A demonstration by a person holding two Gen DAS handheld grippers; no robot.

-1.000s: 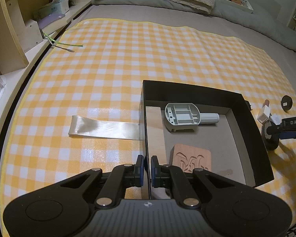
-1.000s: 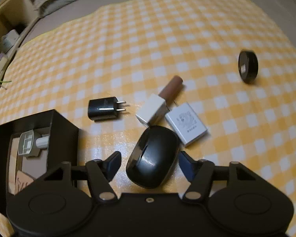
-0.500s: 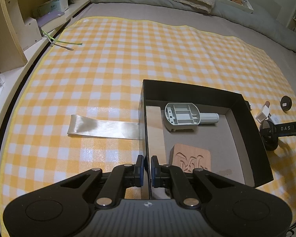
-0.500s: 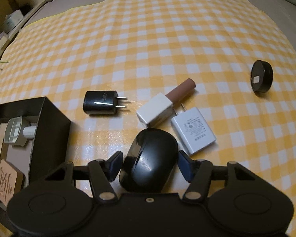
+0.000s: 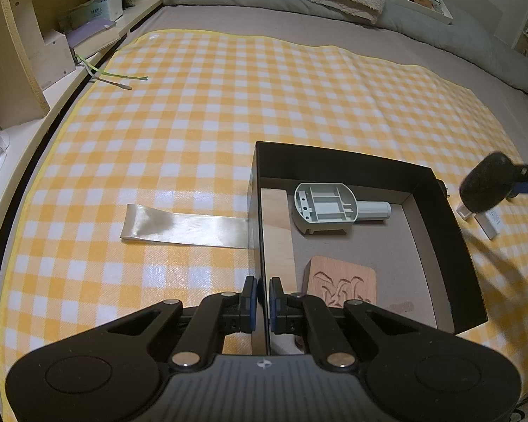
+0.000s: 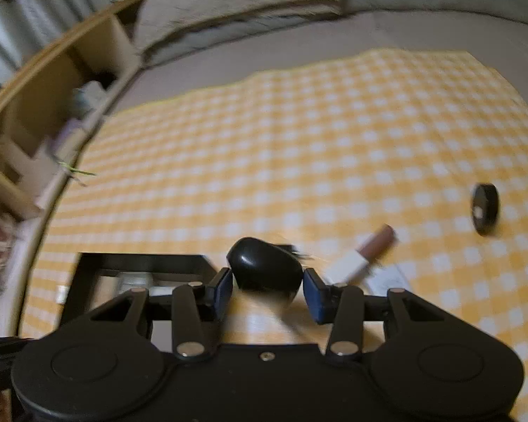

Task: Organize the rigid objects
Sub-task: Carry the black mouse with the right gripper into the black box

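gripping black mouse in right jaws, left jaws pinching box wall

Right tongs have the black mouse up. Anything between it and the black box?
Only the box's near side wall, which the mouse must clear. Inside, bare floor lies between the gray plastic part and the carved wooden block.

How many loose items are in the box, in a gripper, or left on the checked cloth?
In the black box: 3 (wooden strip, grey plastic part, carved wooden tile)
In the right gripper: 1 (black mouse)
On the cloth: 4 (black plug, tube, white adapter, black disc)
Total: 8
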